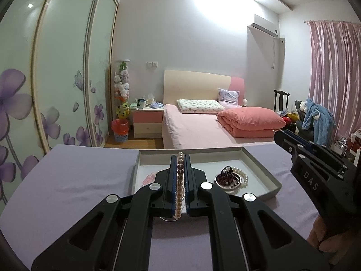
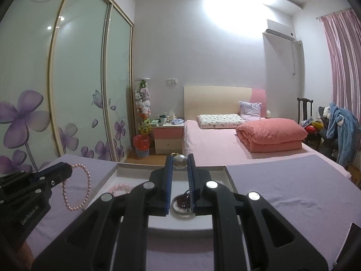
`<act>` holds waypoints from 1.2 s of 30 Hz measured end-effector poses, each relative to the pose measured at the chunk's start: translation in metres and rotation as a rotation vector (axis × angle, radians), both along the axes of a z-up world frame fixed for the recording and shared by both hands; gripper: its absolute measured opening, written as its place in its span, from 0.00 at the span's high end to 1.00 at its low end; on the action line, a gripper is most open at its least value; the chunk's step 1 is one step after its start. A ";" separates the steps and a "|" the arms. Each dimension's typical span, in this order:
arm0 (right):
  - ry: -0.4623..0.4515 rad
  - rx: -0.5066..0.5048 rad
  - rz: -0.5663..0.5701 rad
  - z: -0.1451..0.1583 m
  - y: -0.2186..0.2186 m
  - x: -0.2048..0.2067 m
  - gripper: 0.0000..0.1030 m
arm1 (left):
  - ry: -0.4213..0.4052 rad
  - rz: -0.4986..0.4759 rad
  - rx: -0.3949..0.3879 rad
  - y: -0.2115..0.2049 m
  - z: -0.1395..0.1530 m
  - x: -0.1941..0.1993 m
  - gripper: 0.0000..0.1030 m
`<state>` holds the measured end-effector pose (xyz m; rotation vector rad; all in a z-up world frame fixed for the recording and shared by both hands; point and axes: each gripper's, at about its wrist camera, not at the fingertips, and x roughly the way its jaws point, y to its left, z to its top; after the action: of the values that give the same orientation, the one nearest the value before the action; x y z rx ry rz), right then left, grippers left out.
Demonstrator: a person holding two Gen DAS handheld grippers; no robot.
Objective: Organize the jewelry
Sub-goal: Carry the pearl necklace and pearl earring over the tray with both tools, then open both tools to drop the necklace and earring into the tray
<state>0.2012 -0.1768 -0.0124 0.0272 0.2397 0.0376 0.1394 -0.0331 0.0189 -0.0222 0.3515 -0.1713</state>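
Note:
My left gripper [image 1: 180, 158] is shut on a pink pearl bracelet [image 1: 180, 180] and holds it above the near edge of a grey tray [image 1: 266, 171]; the bracelet hangs as a loop in the right wrist view [image 2: 76, 187]. In the tray lie a pale pink bead bracelet [image 1: 147, 179], a white pearl strand [image 1: 242, 176] and a dark bead bracelet [image 1: 226, 176] on a small silver dish [image 1: 220, 184]. My right gripper [image 2: 180, 158] is shut on a round silver pendant [image 2: 180, 160] with a dark chain, above the tray [image 2: 227, 176].
The tray sits on a lilac-covered table [image 1: 79, 180]. Beyond it are a pink bed [image 1: 198, 126], a nightstand [image 1: 147, 122], a wardrobe with flower-print doors [image 1: 56, 90] and a chair with clothes [image 1: 315, 117].

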 end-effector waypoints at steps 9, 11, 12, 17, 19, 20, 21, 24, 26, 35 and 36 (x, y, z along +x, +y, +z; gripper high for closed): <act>0.094 0.055 -0.013 -0.016 -0.013 0.062 0.87 | 0.048 -0.008 -0.014 -0.005 -0.011 0.038 0.94; 0.107 0.051 -0.013 -0.020 -0.012 0.071 0.87 | 0.054 -0.011 -0.013 -0.005 -0.013 0.044 0.94; 0.115 0.049 -0.011 -0.022 -0.011 0.076 0.87 | 0.058 -0.014 -0.013 -0.006 -0.014 0.046 0.94; 0.152 0.044 -0.001 -0.030 -0.006 0.096 0.87 | 0.075 -0.023 -0.009 -0.010 -0.019 0.057 0.94; 0.168 0.047 0.004 -0.034 -0.006 0.103 0.87 | 0.086 -0.024 -0.010 -0.011 -0.022 0.061 0.94; 0.176 0.051 0.005 -0.036 -0.007 0.106 0.87 | 0.093 -0.026 -0.012 -0.012 -0.024 0.063 0.94; 0.185 0.056 0.006 -0.039 -0.007 0.109 0.87 | 0.099 -0.027 -0.013 -0.010 -0.026 0.067 0.94; 0.217 0.079 0.011 -0.047 -0.011 0.117 0.87 | 0.123 -0.038 -0.015 -0.011 -0.032 0.073 0.94; 0.248 0.099 0.022 -0.052 -0.013 0.122 0.85 | 0.140 -0.046 -0.017 -0.011 -0.034 0.076 0.94; 0.248 0.141 -0.003 -0.054 -0.024 0.120 0.60 | 0.183 -0.027 -0.100 0.010 -0.036 0.081 0.72; 0.250 0.143 -0.005 -0.054 -0.025 0.119 0.60 | 0.181 -0.022 -0.108 0.013 -0.034 0.079 0.72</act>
<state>0.3206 -0.2018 -0.0662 0.1752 0.4862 0.0465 0.2189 -0.0206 -0.0155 -0.1414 0.5233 -0.2109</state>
